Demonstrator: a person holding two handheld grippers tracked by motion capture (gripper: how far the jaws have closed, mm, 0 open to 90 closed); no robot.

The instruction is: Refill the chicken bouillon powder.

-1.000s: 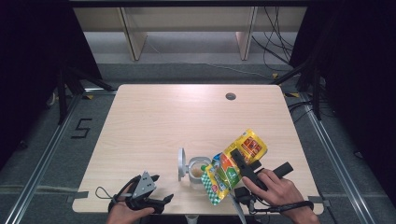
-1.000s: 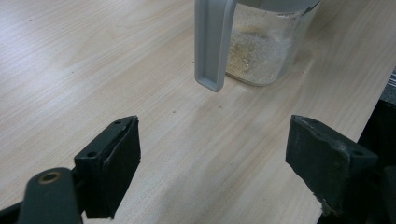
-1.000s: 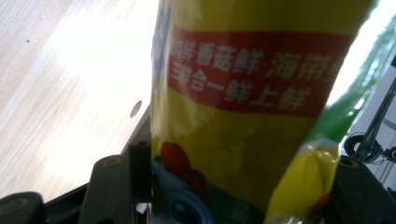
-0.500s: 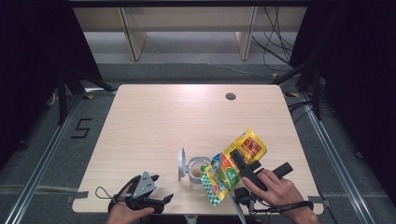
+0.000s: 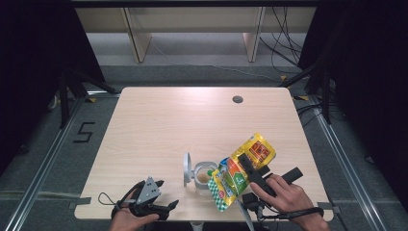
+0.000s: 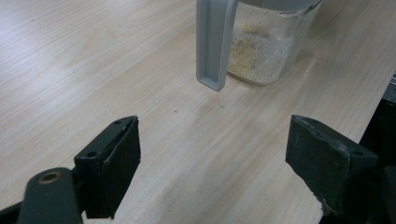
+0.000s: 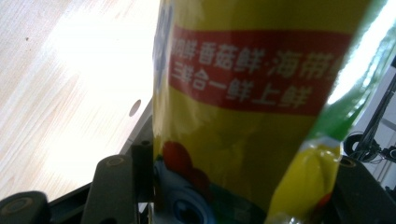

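A yellow and green seasoning pouch (image 5: pixel 260 148) is tilted with its lower end over a small clear jar (image 5: pixel 204 177) near the table's front edge. My right gripper (image 5: pixel 244 162) is shut on the pouch (image 7: pixel 243 93), whose red band and yellow face sit between the right gripper's (image 7: pixel 243 186) jaws. The jar (image 6: pixel 261 51) holds a little pale powder, and its grey flip lid (image 6: pixel 212 42) stands open at its left (image 5: pixel 186 169). My left gripper (image 5: pixel 167 193) rests at the front left, open and holding nothing, and its (image 6: pixel 215 140) jaws point at the jar from a short way off.
The light wooden table (image 5: pixel 163 125) has a round cable hole (image 5: pixel 237 99) at its far right. A hand and a cable lie at the front right edge. Shelving legs and cables stand on the floor beyond the table.
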